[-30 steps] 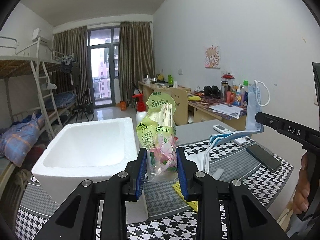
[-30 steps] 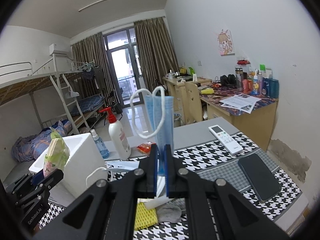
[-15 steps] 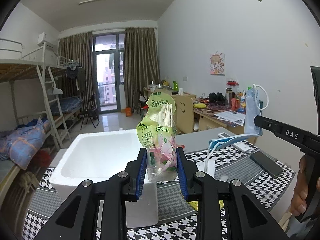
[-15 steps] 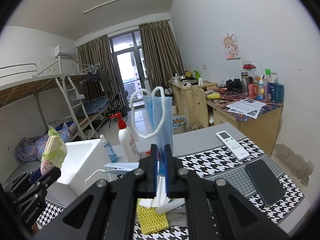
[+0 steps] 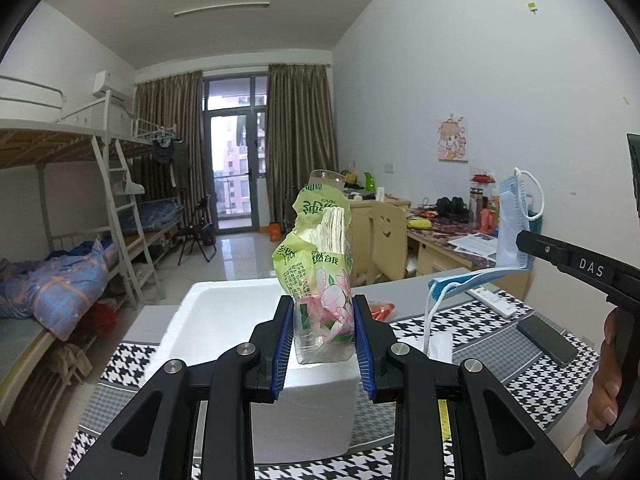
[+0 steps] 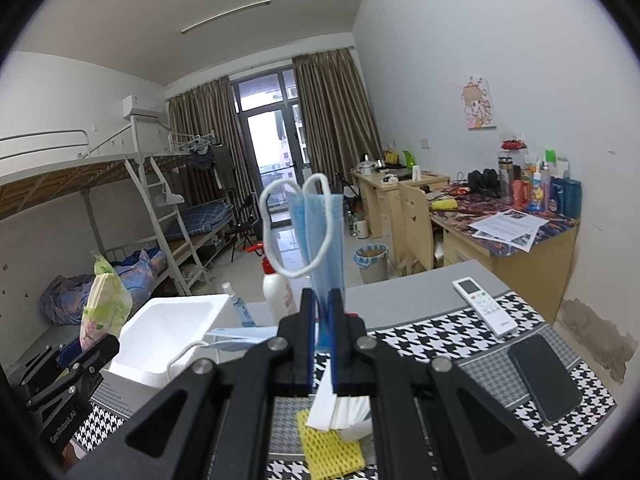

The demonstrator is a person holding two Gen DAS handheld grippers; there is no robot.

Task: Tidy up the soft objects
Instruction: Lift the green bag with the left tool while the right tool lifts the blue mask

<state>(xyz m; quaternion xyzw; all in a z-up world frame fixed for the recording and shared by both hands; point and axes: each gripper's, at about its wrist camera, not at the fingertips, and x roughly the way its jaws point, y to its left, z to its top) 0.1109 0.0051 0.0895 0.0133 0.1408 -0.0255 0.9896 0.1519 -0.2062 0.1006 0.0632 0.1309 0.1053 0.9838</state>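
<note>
Above the white foam box [image 5: 224, 312], the left tool [image 5: 322, 344] pinches a tissue pack [image 5: 316, 248] and the right tool [image 6: 322, 340] a blue mask [image 6: 320, 236], likely for dropping in.

A white remote control [image 6: 485, 306] and a dark phone [image 6: 545, 376] are laid well apart on the checked mat [image 6: 448, 340] of the counter [image 6: 420, 284]. A white spray bottle [image 6: 276, 292] is stood behind. A bunk bed [image 5: 60, 216] is set along the left wall.

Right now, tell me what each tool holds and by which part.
Left tool: the green tissue pack, by its lower end. Right tool: the blue face mask, by its lower edge.
</note>
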